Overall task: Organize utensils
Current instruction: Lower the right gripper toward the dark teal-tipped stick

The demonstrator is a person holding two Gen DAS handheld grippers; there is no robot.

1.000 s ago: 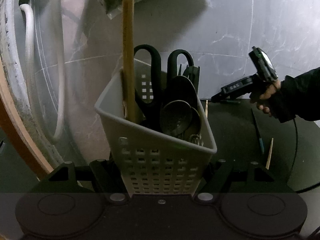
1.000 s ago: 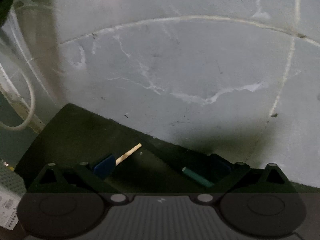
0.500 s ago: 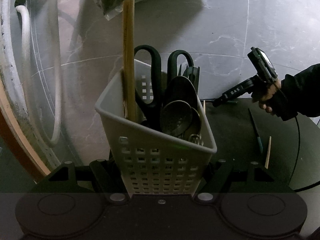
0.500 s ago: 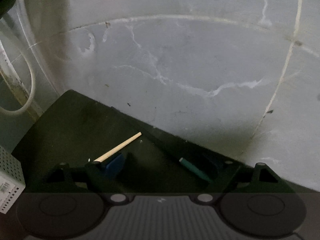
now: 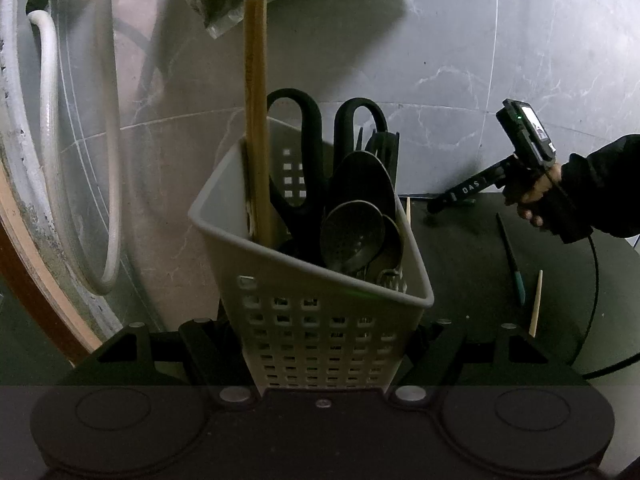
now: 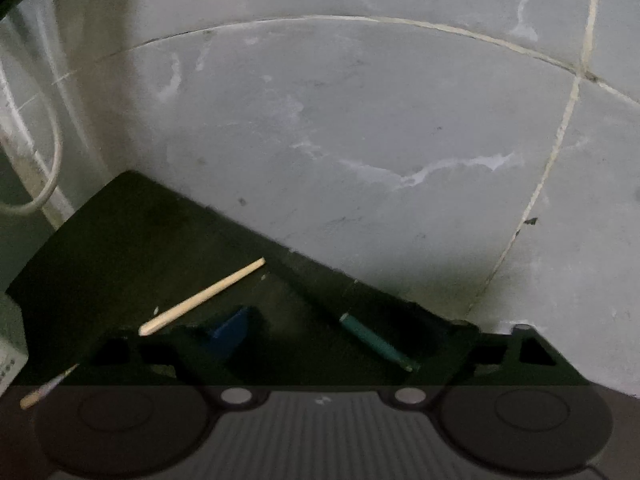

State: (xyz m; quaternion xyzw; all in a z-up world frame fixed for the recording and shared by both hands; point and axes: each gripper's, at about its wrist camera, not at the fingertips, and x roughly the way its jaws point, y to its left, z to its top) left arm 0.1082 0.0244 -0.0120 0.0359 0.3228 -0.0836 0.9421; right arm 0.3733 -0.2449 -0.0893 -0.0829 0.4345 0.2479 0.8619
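Left gripper (image 5: 322,344): jaws pinching the perforated grey utensil caddy (image 5: 320,320) by its lower walls, one finger on each side; the caddy stands upright directly ahead of the jaws.

Caddy contents, near to far from the jaws: fork tines (image 5: 390,278) at the near right corner; round dark ladle bowls (image 5: 352,232) and a larger spoon bowl (image 5: 362,178) behind them; black-handled scissors (image 5: 304,152), loops up; a tall wooden handle (image 5: 256,120) standing at the left wall, rising well above the rim.

Right of the left jaws, on the dark mat (image 5: 460,264): a dark pen with a teal end (image 5: 512,260) and a pale wooden chopstick (image 5: 536,304), side by side but apart.

Right gripper (image 6: 324,344): jaws spread and closing, nothing between the pads. It is pointed down at the mat's far edge.

Ahead of the right jaws: the teal pen end (image 6: 376,342) lies just inside the right finger; a wooden chopstick (image 6: 202,296) lies beyond the left finger, angled up to the right. A second wooden stick tip (image 6: 46,390) shows at far left.

Beyond: grey marble-pattern floor tiles (image 6: 360,120); a white hose (image 5: 50,140) to the far left.
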